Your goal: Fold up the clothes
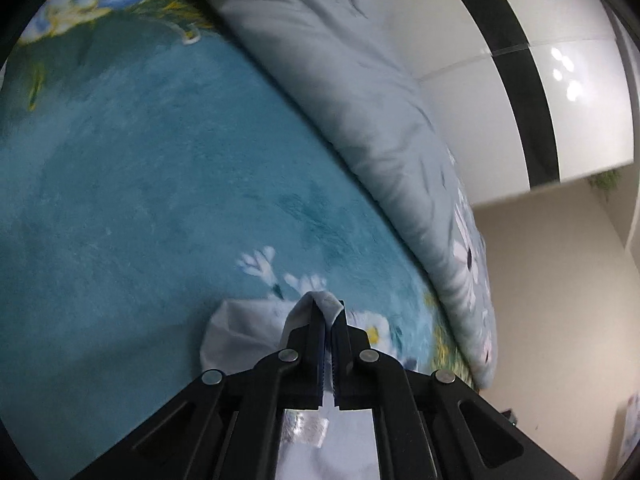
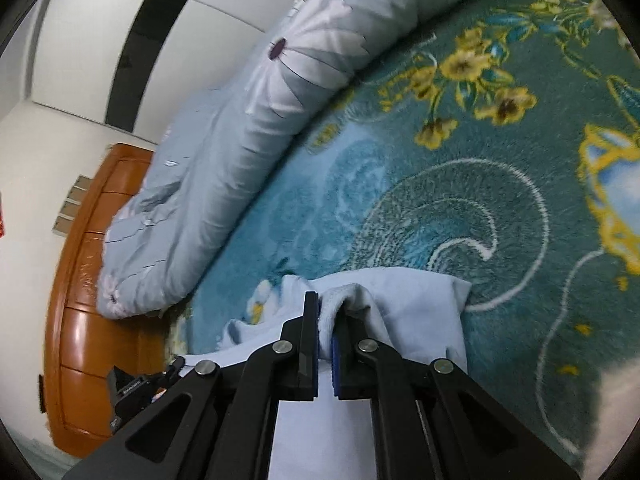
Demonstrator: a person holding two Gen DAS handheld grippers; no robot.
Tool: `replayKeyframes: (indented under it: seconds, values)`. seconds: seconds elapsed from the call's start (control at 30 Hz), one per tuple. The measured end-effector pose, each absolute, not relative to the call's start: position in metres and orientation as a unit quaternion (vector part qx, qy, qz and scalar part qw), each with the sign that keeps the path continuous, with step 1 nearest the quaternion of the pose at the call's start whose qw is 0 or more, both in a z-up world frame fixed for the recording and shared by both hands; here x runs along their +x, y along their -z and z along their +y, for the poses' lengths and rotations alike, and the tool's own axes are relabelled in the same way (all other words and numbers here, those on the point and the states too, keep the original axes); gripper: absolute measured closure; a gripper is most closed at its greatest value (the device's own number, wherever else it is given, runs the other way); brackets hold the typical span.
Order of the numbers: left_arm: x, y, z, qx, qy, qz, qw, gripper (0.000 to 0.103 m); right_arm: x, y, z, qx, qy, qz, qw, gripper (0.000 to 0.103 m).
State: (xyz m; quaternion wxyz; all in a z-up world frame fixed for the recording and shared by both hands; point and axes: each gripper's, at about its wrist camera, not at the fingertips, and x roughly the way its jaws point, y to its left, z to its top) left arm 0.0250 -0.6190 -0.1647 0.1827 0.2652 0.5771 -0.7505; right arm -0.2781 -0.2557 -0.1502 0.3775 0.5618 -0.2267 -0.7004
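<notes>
A: Why is the pale blue garment (image 2: 416,312) bunched at the bottom centre of both views?

B: Each tool pinches an edge of it. The left gripper (image 1: 329,312) has its jaws closed on a fold of the cloth, low in the left wrist view; the right gripper (image 2: 326,312) clamps a thicker fold, low in the right wrist view. Holding 2 edges probably lets the person lift or carry one part over another.

A: Where does the rest lie?

B: It lies on the teal floral blanket (image 2: 460,184), spreading to the lower right of the right wrist view.

A: The count?

B: 1 garment, 2 grippers, 1 grey-blue duvet (image 1: 360,92) rolled along the blanket's far edge, 1 wooden headboard (image 2: 84,280) at the left.

A: How far along is it?

B: That cannot be told.
</notes>
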Motion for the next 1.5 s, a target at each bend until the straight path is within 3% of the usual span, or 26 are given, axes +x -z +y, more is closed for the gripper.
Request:
replayKeyframes:
  seconds: [0.27,0.3,0.33,0.37,0.4,0.47,0.7,0.9,1.23,1.47,1.5]
  values:
    - [0.015,0.178,-0.628,0.245,0.733,0.62,0.133,0.094,-0.285,0.157,-0.25,0.55,0.696,-0.28,0.368,0.094]
    - [0.019,0.179,-0.63,0.224,0.728,0.635,0.125,0.09,-0.286,0.156,-0.246,0.544,0.696,-0.294,0.365,0.084]
    - [0.022,0.181,-0.633,0.203,0.723,0.649,0.121,0.074,-0.288,0.156,-0.242,0.539,0.696,-0.308,0.362,0.073]
    - [0.028,0.182,-0.636,0.179,0.719,0.66,0.127,0.058,-0.289,0.155,-0.237,0.534,0.695,-0.322,0.358,0.05]
    - [0.033,0.182,-0.639,0.163,0.717,0.663,0.14,0.053,-0.29,0.155,-0.233,0.528,0.695,-0.336,0.355,0.044]
    - [0.041,0.182,-0.644,0.152,0.715,0.664,0.156,0.05,-0.292,0.154,-0.225,0.517,0.693,-0.361,0.348,0.044]
    - [0.056,0.183,-0.64,0.215,0.712,0.65,0.156,0.049,-0.278,0.14,-0.208,0.529,0.713,-0.279,0.365,0.044]
    - [0.08,0.169,-0.592,0.333,0.755,0.546,0.143,0.049,-0.226,0.135,-0.179,0.561,0.708,-0.181,0.389,0.044]
    - [0.123,0.171,-0.518,0.404,0.764,0.492,0.109,0.046,-0.169,0.155,-0.143,0.595,0.675,-0.188,0.394,0.044]
    - [0.131,0.182,-0.504,0.378,0.747,0.542,0.073,0.046,-0.151,0.159,-0.138,0.57,0.679,-0.225,0.404,0.044]
    - [0.134,0.184,-0.504,0.371,0.746,0.549,0.073,0.048,-0.151,0.159,-0.135,0.567,0.68,-0.232,0.403,0.05]
